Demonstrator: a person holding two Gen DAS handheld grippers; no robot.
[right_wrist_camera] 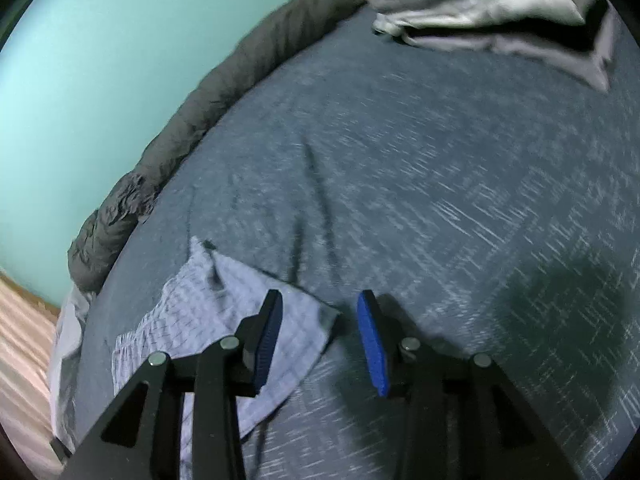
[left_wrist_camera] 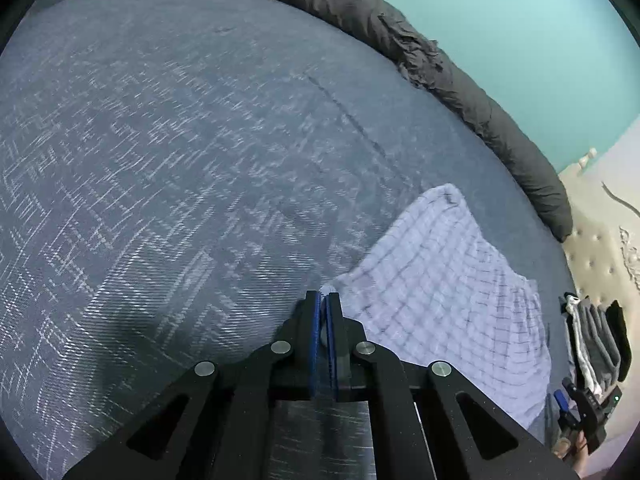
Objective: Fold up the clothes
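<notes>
A pale checked garment (left_wrist_camera: 436, 280) lies flat on the blue patterned bed cover (left_wrist_camera: 180, 160). My left gripper (left_wrist_camera: 325, 300) is shut on the garment's near left corner, with a bit of cloth showing between the blue pads. In the right wrist view the same garment (right_wrist_camera: 208, 312) lies low and left. My right gripper (right_wrist_camera: 320, 312) is open and empty, just above the garment's right corner, with its left finger over the cloth and its right finger over the bare bed cover (right_wrist_camera: 440, 180).
A rolled dark grey blanket (left_wrist_camera: 420, 52) runs along the bed's far edge by the teal wall (right_wrist_camera: 100, 60). A heap of grey and white clothes (right_wrist_camera: 500, 12) lies further off on the bed. Folded dark clothes (left_wrist_camera: 596, 344) sit at the right edge.
</notes>
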